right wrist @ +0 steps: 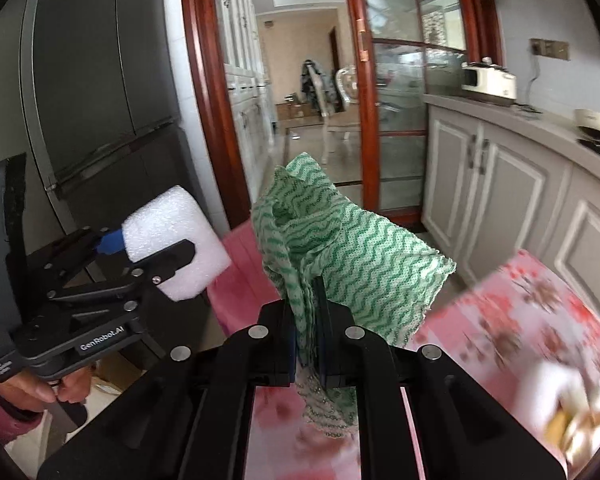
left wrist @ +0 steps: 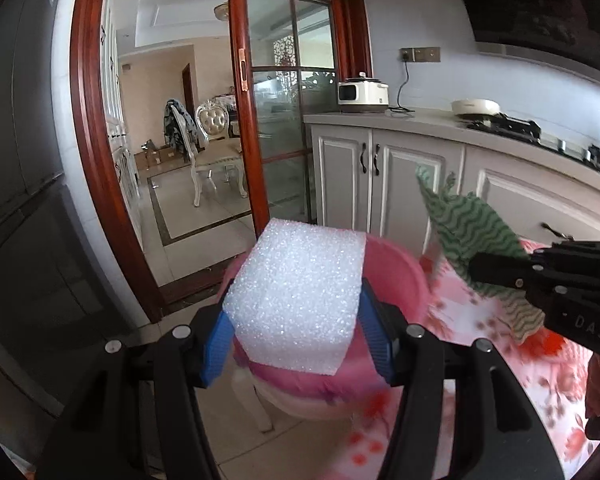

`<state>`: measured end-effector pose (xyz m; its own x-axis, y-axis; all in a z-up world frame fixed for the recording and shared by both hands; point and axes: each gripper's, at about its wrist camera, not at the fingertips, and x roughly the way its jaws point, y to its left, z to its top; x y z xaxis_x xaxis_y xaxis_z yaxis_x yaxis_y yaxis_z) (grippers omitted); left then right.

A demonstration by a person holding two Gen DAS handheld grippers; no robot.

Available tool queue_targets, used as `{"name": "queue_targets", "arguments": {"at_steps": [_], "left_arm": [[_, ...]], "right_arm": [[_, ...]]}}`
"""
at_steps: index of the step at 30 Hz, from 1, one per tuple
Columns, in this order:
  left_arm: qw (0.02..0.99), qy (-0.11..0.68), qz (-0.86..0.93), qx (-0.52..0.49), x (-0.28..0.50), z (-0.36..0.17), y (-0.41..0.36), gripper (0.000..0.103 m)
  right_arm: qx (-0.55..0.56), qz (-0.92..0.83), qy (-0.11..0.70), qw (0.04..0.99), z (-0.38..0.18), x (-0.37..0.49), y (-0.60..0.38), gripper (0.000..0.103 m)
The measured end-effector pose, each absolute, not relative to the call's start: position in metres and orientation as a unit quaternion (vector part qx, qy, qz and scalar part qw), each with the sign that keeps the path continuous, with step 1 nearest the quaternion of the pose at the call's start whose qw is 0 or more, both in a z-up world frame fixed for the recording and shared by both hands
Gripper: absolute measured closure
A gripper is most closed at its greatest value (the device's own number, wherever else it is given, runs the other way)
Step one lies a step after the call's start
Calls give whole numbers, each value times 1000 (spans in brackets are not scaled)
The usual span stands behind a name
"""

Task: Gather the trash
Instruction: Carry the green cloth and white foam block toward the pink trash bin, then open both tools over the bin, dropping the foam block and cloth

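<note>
My left gripper [left wrist: 296, 336] is shut on a white foam block [left wrist: 300, 292], its blue pads [left wrist: 374, 340] pressing both sides, held above a pink bin [left wrist: 400, 276]. The block also shows in the right wrist view [right wrist: 172, 240], with the left gripper [right wrist: 140, 256] around it. My right gripper [right wrist: 310, 344] is shut on a green-and-white wavy cloth [right wrist: 352, 256] that sticks up from the jaws. In the left wrist view the right gripper [left wrist: 484, 272] holds the cloth [left wrist: 468, 232] at the right, above a pink floral tablecloth [left wrist: 480, 340].
The pink bin [right wrist: 236, 280] stands at the table's left end. White cabinets [left wrist: 392, 172] with a counter, a white cooker [left wrist: 362, 96] and a stove run along the right. A dark fridge [right wrist: 92, 92] stands left. A red-framed glass door [left wrist: 268, 112] opens ahead.
</note>
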<state>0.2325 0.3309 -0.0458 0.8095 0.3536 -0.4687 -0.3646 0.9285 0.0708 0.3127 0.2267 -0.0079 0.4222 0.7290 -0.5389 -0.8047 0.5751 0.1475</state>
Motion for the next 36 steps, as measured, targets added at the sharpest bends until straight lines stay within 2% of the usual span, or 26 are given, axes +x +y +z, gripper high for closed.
{"name": "queue_targets", "arguments": {"at_steps": [10, 12, 14, 16, 19, 21, 25, 32, 33, 36], "left_arm": [[949, 263, 163, -61, 291, -66, 398, 45], [947, 270, 162, -63, 297, -74, 407, 42], [945, 273, 164, -69, 301, -81, 415, 34], [944, 275, 164, -75, 305, -87, 422, 30], [942, 279, 170, -79, 310, -92, 427, 30], [940, 277, 178, -87, 310, -92, 431, 30], [939, 265, 200, -86, 296, -85, 432, 26], [939, 260, 210, -81, 260, -70, 424, 24], [940, 259, 210, -76, 255, -67, 419, 23], [943, 249, 211, -62, 237, -55, 398, 17]], "right_arm": [[-61, 498, 307, 809, -26, 386, 287, 92], [-58, 499, 313, 806, -34, 398, 292, 91], [-53, 502, 319, 802, -40, 406, 293, 90], [-44, 505, 331, 796, -49, 415, 294, 88], [-31, 509, 344, 788, -59, 425, 295, 87], [-25, 513, 350, 783, -63, 424, 294, 83], [-32, 524, 346, 777, -63, 416, 298, 63], [-24, 500, 321, 804, -38, 398, 274, 62], [-25, 495, 314, 810, -31, 392, 266, 60], [-22, 474, 292, 830, -13, 368, 237, 44]]}}
